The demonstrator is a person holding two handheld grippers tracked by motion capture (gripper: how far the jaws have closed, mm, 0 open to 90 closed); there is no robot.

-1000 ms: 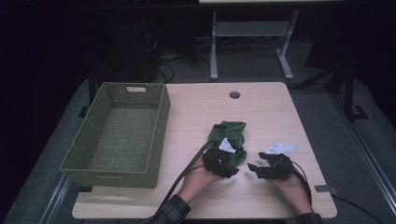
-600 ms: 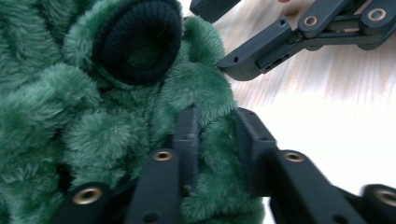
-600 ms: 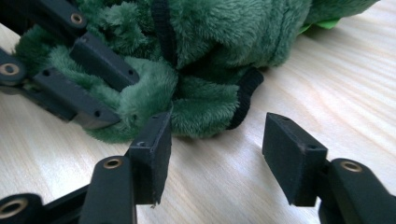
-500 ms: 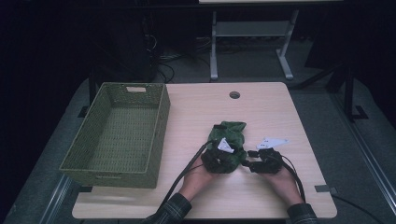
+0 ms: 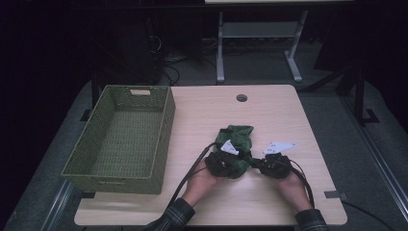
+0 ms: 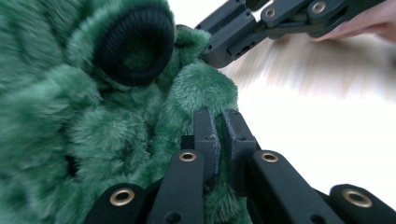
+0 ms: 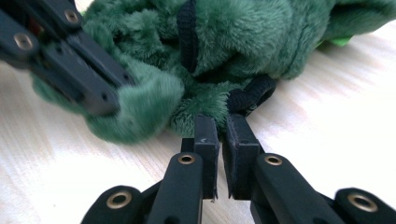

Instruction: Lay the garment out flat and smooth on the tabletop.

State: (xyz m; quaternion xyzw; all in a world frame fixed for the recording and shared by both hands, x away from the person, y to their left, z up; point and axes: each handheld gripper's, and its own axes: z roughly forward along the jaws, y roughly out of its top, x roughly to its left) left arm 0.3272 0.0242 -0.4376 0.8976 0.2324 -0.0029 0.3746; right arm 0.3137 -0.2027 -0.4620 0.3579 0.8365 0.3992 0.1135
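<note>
A green fleecy garment point(image 5: 235, 137) with black ribbed cuffs point(image 6: 135, 44) lies bunched on the wooden table point(image 5: 269, 110). My left gripper point(image 5: 230, 166) is at its near edge; its jaws have just been closing and now pinch a fold of green pile point(image 6: 221, 126). My right gripper point(image 5: 257, 164) sits close to the right of it. Its jaws have just been closing too, and they stand nearly together on the garment's hem beside a black cuff point(image 7: 250, 95). In the right gripper view the left gripper point(image 7: 102, 100) bites the fleece point(image 7: 247, 32) from the left.
A green woven basket point(image 5: 163, 139) stands at the table's left, with nothing inside that I can see. A round cable hole point(image 5: 241, 97) sits near the far edge. Cables trail from both grippers toward the front edge. Bare tabletop lies right of the hands.
The right hand has slid left to the garment's near edge, close to the left hand. Both grippers' jaws have come together on the fleece.
</note>
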